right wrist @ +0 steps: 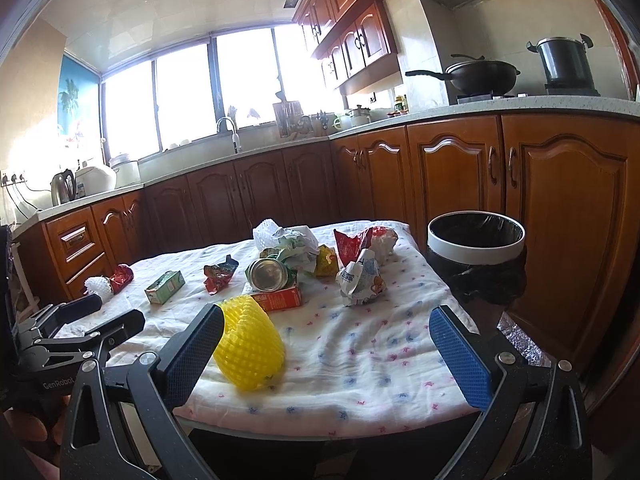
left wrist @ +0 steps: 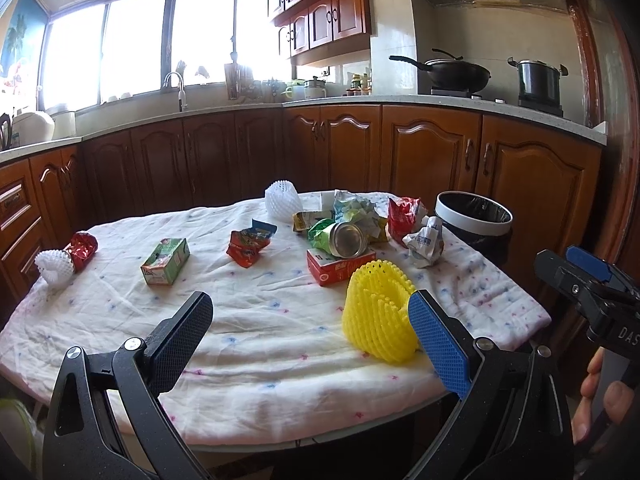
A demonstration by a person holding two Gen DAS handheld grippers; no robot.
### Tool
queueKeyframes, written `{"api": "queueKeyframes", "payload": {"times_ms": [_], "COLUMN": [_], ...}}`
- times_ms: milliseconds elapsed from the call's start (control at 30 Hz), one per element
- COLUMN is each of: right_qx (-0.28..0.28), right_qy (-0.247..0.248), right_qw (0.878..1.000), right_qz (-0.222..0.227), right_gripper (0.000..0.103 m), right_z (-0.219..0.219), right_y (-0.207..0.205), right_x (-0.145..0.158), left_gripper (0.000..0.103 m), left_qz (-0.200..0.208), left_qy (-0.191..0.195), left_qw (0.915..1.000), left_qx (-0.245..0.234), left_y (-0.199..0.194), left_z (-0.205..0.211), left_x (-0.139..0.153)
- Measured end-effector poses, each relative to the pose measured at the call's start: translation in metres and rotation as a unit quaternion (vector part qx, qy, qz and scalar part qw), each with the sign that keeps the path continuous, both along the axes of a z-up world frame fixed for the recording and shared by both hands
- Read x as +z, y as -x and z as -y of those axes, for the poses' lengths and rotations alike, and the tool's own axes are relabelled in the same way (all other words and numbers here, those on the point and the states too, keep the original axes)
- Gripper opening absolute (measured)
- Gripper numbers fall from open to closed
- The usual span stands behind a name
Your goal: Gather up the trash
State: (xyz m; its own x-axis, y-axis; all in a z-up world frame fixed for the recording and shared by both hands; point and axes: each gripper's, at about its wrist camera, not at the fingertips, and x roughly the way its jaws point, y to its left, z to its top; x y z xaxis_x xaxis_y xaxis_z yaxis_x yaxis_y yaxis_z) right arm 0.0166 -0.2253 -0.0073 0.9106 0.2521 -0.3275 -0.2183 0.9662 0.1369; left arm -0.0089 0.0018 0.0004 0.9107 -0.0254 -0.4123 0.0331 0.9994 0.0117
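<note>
Where legible, "GenRobot" on left hand-held gripper (right wrist: pixel 116 312); "DAS" on right hand-held gripper (left wrist: pixel 592 268)

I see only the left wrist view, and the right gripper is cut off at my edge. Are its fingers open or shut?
Observer: In the right wrist view the right gripper is wide open, with nothing held between its fingers.
Operator: Which piece of trash is nearest to it?
Observer: The yellow foam net. It lies on the cloth just inside the gripper's own left finger. I cannot tell whether they touch.
</note>
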Motion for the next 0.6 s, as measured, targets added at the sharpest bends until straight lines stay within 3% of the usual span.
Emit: {"api": "queueKeyframes", "payload": {"times_ms": [600], "right_qx": [0.007], "right_qy": [-0.043], "right_qw": [0.997], "right_qz": [-0.064], "right_gripper": [0.103], "right_z": [0.022], "right_y": [-0.04], "right_x": [-0.012], "left_gripper": [0.1], "left_qz": [-0.064], "left_qy": [0.008], "left_qw": [0.9964], "left_qx": [-0.056], "left_y": [-0.038], "left_z": [0.014], "left_x": [-0.022]}}
